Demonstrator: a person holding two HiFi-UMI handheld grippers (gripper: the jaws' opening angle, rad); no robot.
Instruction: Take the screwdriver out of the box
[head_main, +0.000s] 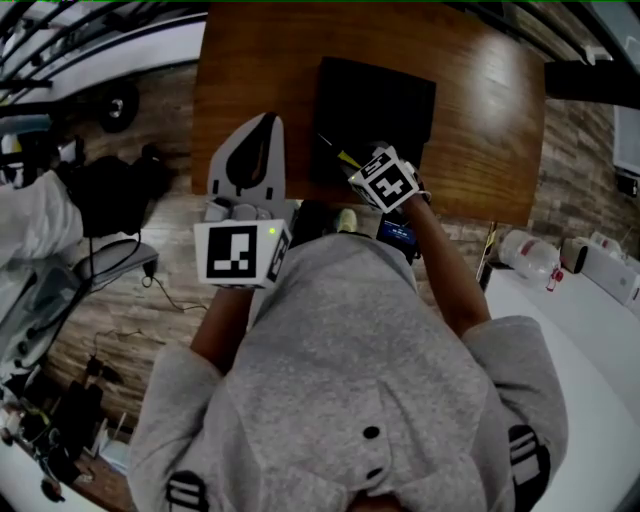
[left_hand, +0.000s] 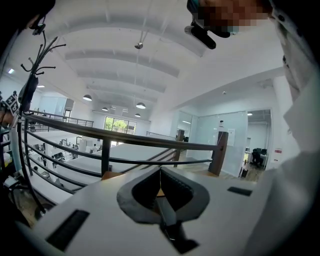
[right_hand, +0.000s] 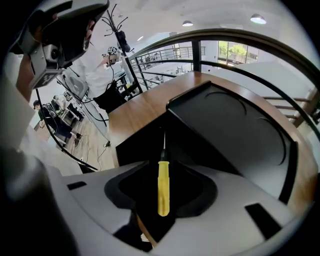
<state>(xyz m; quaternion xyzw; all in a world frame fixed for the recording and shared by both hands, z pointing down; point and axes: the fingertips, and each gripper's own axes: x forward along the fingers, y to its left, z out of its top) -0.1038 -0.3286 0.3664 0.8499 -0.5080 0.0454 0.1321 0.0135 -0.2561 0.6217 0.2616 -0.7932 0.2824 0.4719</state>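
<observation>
1. The right gripper (right_hand: 164, 165) is pointing steeply down at the box, with its jaws standing wide apart and pressing on nothing.
2. The screwdriver (right_hand: 163, 187) is lying in the middle of the gap between those jaws. Its yellow handle is touching neither pad, and its thin shaft is pointing away from the gripper.
3. In the head view the screwdriver is sitting at the near left corner of the box (head_main: 385, 95), just beyond the right gripper's marker cube (head_main: 387, 181). I cannot tell whether it is resting inside the box or on its rim.
4. The left gripper (left_hand: 160, 172) is hovering to the left of the box, apart from it and pointing nearly level. Its jaws are pressing together with nothing between them.
5. The black box is sitting on the wooden table (head_main: 490, 120).
6. Beyond the table, a dark railing (left_hand: 125, 140) is running across the left gripper view.
</observation>
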